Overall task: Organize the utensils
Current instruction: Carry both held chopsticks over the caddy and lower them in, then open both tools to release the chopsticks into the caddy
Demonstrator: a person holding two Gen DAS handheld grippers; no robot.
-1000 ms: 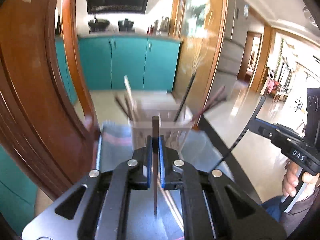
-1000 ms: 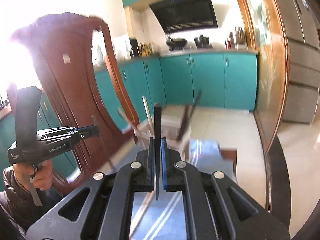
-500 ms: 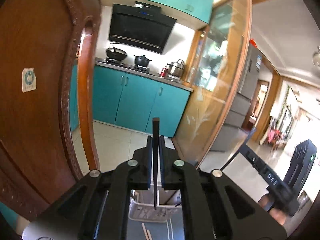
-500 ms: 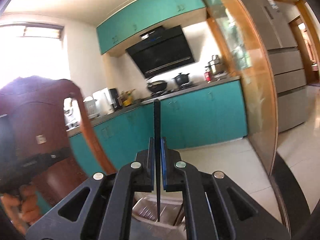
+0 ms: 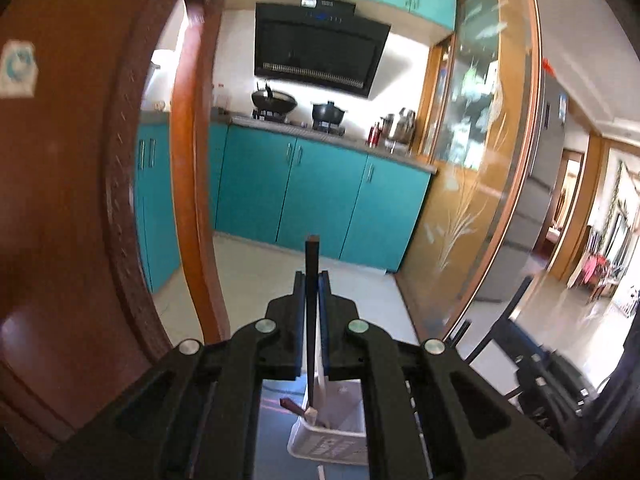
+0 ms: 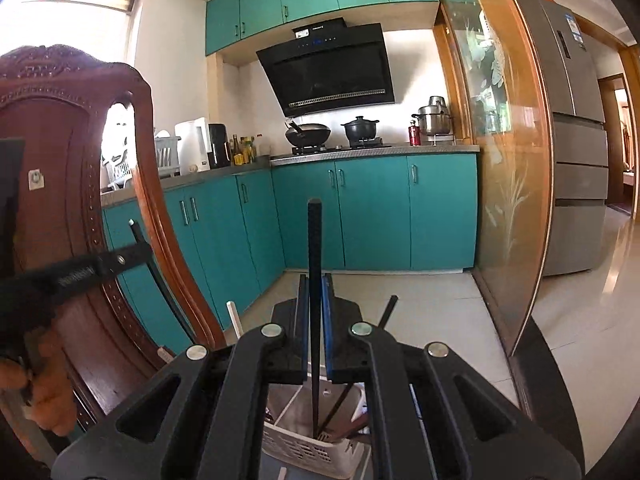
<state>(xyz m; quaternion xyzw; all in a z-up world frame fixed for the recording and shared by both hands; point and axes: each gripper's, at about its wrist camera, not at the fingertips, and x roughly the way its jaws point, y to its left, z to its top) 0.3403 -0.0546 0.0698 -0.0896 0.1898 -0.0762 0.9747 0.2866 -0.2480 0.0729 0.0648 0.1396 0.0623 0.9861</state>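
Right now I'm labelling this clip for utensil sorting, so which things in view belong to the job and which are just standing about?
Part of the job:
- left gripper, shut on a dark chopstick
- right gripper, shut on a black chopstick
- white basket below, holding more utensils

Just standing about:
- wooden chair
- wok and black pot on the stove
- steel pot
- fridge

Both the left gripper [image 5: 311,312] and the right gripper [image 6: 315,312] are black with blue pads, and each clamps a dark, near-black chopstick [image 5: 311,300] [image 6: 314,280]. The basket [image 6: 304,450] is white with a slotted lattice wall. The cabinets [image 6: 360,208] are teal. The chair [image 6: 68,184] is reddish-brown carved wood with a beaded trim. The range hood [image 6: 332,72] is black. The sliding door [image 5: 476,184] is amber glass etched with pale grass stems.
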